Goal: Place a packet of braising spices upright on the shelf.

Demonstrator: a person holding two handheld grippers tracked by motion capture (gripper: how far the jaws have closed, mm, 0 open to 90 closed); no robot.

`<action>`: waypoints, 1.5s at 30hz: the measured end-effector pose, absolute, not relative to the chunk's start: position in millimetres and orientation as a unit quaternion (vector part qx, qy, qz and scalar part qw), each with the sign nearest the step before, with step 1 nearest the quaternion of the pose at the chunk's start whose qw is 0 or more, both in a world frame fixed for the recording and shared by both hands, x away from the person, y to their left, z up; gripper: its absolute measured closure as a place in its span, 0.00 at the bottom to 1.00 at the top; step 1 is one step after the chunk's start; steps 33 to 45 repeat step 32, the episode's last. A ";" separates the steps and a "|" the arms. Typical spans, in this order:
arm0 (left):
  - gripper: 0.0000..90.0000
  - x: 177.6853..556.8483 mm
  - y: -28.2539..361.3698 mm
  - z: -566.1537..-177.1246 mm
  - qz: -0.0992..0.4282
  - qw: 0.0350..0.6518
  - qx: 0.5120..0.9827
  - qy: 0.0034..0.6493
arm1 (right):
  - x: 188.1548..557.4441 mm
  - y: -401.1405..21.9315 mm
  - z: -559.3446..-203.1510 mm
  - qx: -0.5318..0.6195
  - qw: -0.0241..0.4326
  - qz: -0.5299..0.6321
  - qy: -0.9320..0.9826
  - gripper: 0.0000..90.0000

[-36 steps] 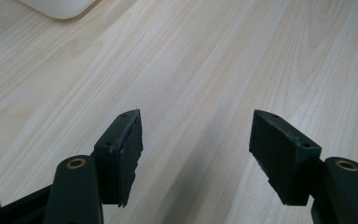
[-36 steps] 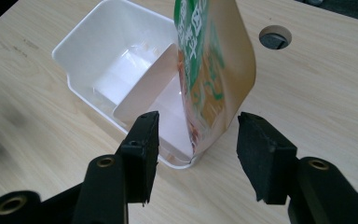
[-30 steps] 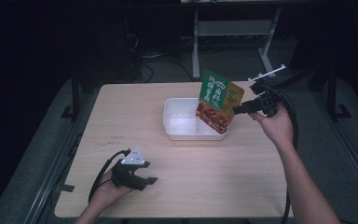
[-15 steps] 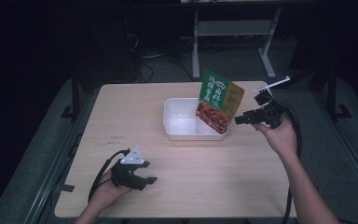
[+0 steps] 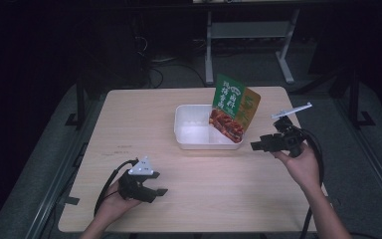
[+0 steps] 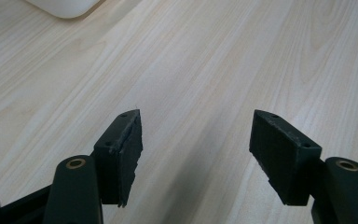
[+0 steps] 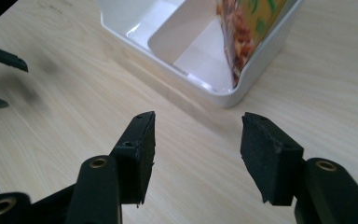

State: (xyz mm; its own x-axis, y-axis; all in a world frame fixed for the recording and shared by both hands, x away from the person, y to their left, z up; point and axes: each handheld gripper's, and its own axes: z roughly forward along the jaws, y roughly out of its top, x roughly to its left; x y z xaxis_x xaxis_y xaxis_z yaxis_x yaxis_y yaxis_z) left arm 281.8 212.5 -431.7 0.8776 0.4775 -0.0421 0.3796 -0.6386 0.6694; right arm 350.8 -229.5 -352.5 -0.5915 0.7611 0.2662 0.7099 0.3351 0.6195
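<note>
beside the white tray (image 5: 181,130), the right tool (image 5: 256,146) has just been opening, seemingly empty.

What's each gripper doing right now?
Left gripper: open, empty, over the table.
Right gripper: jaws just opening, nothing between them, near the white tray.

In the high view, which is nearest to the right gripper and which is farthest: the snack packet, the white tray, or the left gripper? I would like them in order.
From the right gripper:
1. Snack packet, leaning in the tray's right end, just up-left of the open jaws.
2. White tray, left of the jaws; its near corner is almost as close.
3. Left gripper, far across at the table's front left.
</note>
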 end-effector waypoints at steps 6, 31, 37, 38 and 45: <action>0.38 282.1 212.8 -432.1 0.069 0.353 0.902 0.240 | 335.8 -229.3 -370.6 0.451 0.030 0.360 0.816 0.49; 0.38 283.0 213.2 -433.3 0.068 0.353 0.902 0.240 | 290.5 -233.1 -429.9 0.461 0.010 0.363 0.809 0.45; 0.38 282.9 213.2 -433.3 0.068 0.353 0.902 0.240 | 287.0 -232.9 -432.2 0.461 0.011 0.365 0.808 0.45; 0.38 282.9 213.2 -433.3 0.068 0.353 0.902 0.240 | 287.0 -232.9 -432.2 0.461 0.011 0.365 0.808 0.45; 0.38 282.9 213.2 -433.3 0.068 0.353 0.902 0.240 | 287.0 -232.9 -432.2 0.461 0.011 0.365 0.808 0.45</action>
